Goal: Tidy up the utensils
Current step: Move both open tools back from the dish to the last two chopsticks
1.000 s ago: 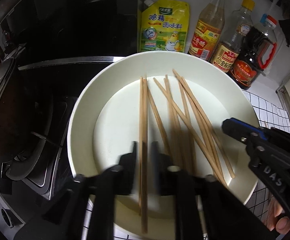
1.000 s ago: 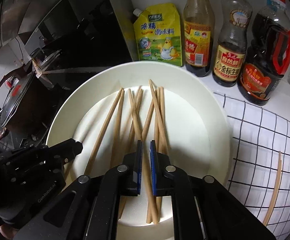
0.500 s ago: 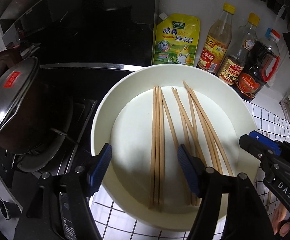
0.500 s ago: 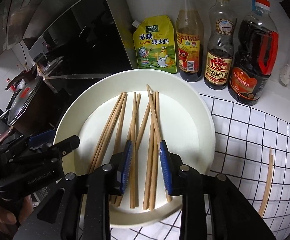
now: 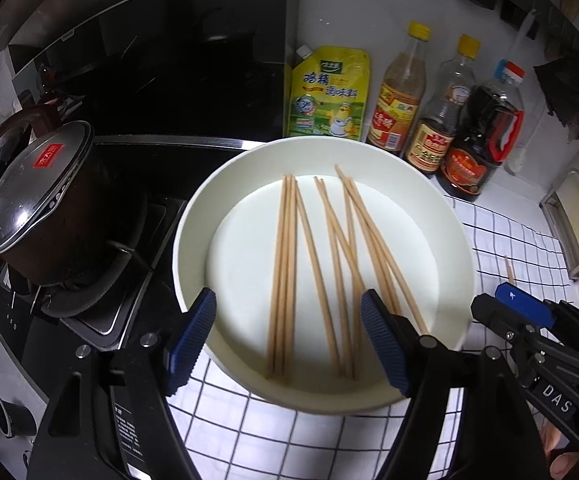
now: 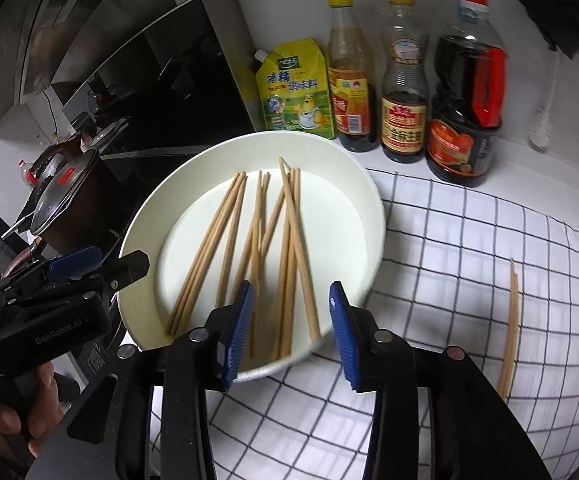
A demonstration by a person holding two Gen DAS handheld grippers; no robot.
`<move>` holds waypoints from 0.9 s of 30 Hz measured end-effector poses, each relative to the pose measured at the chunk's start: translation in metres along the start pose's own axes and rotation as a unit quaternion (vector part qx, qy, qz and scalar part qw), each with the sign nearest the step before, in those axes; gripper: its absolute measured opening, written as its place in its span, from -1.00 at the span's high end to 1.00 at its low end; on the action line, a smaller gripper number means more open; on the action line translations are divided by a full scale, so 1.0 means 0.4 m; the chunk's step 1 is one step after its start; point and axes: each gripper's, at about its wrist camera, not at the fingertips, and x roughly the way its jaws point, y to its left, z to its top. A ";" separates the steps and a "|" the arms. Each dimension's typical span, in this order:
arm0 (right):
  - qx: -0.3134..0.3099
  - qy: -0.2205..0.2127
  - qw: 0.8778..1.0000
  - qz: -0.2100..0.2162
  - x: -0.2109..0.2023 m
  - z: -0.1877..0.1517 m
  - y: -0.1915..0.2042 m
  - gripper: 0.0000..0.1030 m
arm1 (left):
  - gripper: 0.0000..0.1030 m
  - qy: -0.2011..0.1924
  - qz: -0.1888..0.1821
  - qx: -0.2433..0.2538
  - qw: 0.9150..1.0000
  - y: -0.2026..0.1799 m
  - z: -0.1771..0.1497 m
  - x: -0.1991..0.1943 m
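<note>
Both hand-held grippers, left (image 5: 288,340) and right (image 6: 291,334), are opening, empty; the loose wooden chopsticks (image 5: 321,268) probably roll, crossing again inside the round white plate (image 5: 193,220).

Yellow seasoning pouch (image 6: 295,88) against wall, three sauce bottles (image 6: 403,80) beside it, lidded pot (image 5: 37,200) on stove, checked cloth (image 6: 469,264) on surface.

Checked cloth (image 6: 449,280) on counter, white plate (image 6: 373,208), stray chopsticks (image 6: 511,320), sauce bottles (image 6: 403,80)
</note>
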 end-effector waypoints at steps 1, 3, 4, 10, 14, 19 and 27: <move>0.002 0.000 1.000 -0.001 -0.007 -0.006 -0.005 0.22 | -0.50 -0.001 -0.001 0.001 1.000 -0.006 -0.004 -0.005; 0.006 0.000 1.000 -0.004 -0.019 -0.019 -0.019 0.22 | -0.50 -0.001 -0.005 0.005 1.000 -0.022 -0.013 -0.015; 0.010 -0.001 1.000 -0.006 -0.030 -0.029 -0.030 0.22 | -0.50 -0.001 -0.007 0.008 1.000 -0.031 -0.018 -0.018; 0.023 -0.005 0.999 -0.023 -0.075 -0.072 -0.082 0.15 | -0.51 0.002 -0.019 0.021 1.000 -0.083 -0.048 -0.036; 0.030 -0.010 0.999 -0.042 -0.103 -0.103 -0.123 0.15 | -0.57 0.004 -0.028 0.030 0.999 -0.122 -0.065 -0.043; 0.045 -0.014 0.997 -0.066 -0.137 -0.145 -0.189 0.08 | -0.57 0.006 -0.043 0.045 0.998 -0.180 -0.081 -0.051; 0.089 -0.009 0.991 -0.104 -0.167 -0.213 -0.327 0.08 | -0.59 0.013 -0.074 0.077 0.994 -0.303 -0.108 -0.046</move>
